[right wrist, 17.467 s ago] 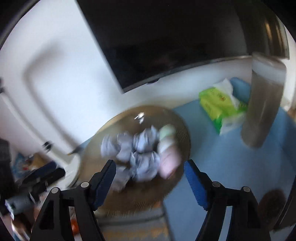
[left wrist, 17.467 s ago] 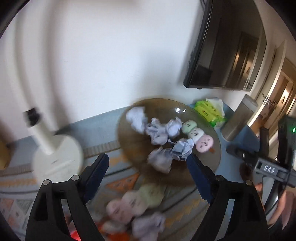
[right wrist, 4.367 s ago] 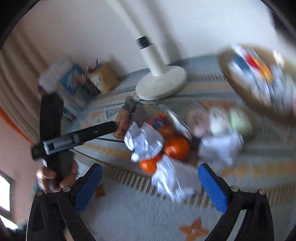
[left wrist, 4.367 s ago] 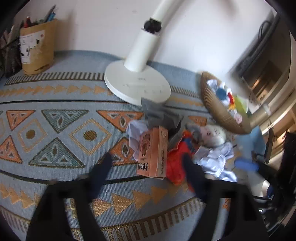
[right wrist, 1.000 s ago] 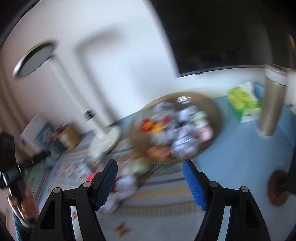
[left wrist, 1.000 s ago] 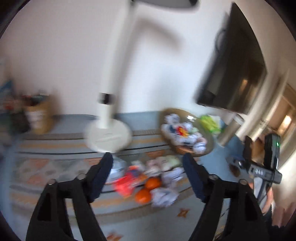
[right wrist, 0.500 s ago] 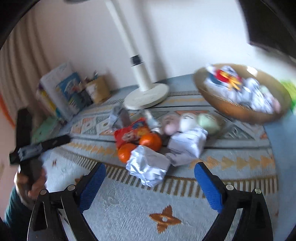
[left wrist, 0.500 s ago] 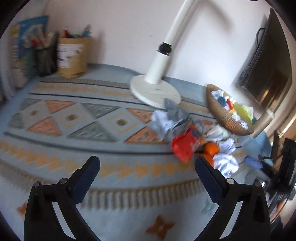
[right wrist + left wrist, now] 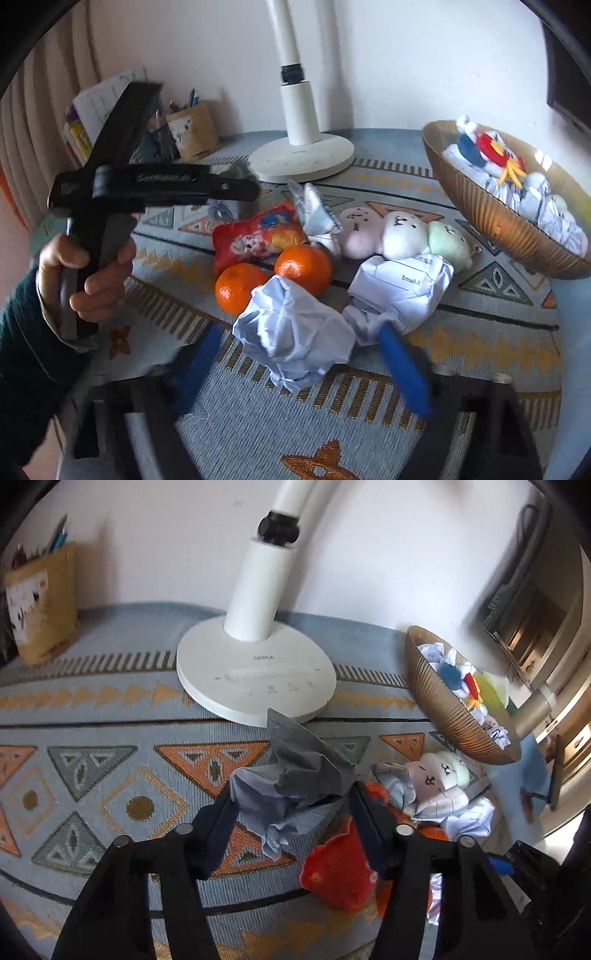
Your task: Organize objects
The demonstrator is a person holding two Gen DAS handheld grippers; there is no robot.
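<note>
Two claws were closing, the left gripper (image 9: 291,805) squeezing a gray paper ball (image 9: 295,775), the right gripper (image 9: 299,350) around a white paper ball (image 9: 295,332).

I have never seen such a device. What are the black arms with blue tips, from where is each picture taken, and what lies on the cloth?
Each black arm pair is a handheld tool with two fingers; a person holds one in each hand, with a camera on each. In the left view, the left tool is closing around a grey crumpled paper. In the right view, the right tool is closing around a white crumpled paper. Two oranges, a red snack bag, a plush toy, a lamp base and a bowl rest on the patterned cloth.
</note>
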